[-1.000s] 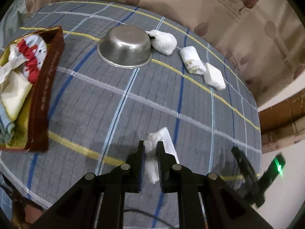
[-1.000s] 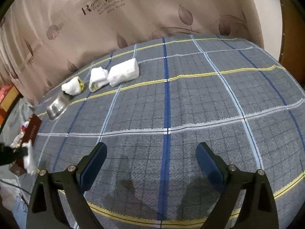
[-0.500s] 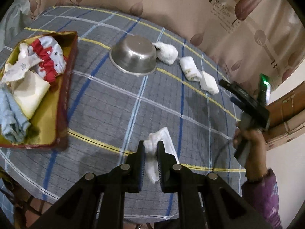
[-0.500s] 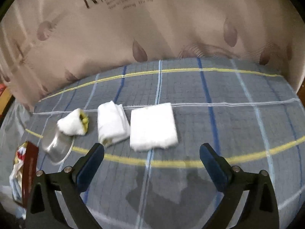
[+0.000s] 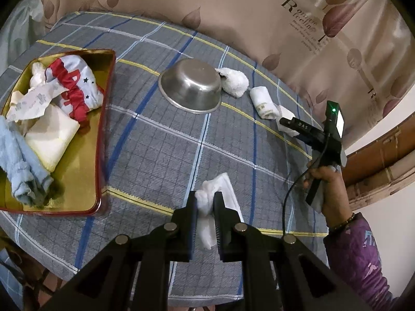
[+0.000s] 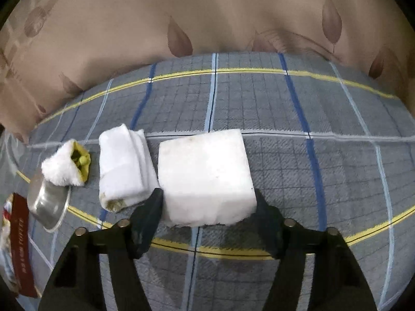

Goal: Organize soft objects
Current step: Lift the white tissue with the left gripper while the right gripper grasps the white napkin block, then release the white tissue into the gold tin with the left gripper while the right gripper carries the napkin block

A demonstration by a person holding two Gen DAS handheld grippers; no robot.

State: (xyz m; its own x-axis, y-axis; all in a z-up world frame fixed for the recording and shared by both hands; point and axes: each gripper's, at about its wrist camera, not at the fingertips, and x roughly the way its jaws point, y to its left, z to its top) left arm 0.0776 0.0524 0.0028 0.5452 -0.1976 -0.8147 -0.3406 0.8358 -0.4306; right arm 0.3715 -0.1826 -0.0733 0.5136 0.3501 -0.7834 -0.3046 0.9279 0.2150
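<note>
**Left clamped on a cloth, right spread around a white block**

The left gripper (image 5: 205, 202) has its fingers pinched on a crumpled white cloth (image 5: 219, 190) above the plaid-covered tabletop (image 5: 160, 142). The right gripper (image 6: 208, 204) is spread wide, fingers flanking a folded white square towel (image 6: 205, 173). Beside it lies a rolled white towel (image 6: 124, 168), beyond which sits an upturned steel bowl (image 5: 192, 88). A gold tray with a red rim (image 5: 77, 176) holds other soft items.

An upturned round steel bowl (image 5: 190, 88) sits on the grey plaid tablecloth with blue and yellow stripes (image 5: 160, 145), well ahead of the left gripper; from the right gripper it lies far off to the left (image 6: 48, 203). A beige leaf-print curtain (image 6: 207, 18) hangs beyond the table's far edge.
</note>
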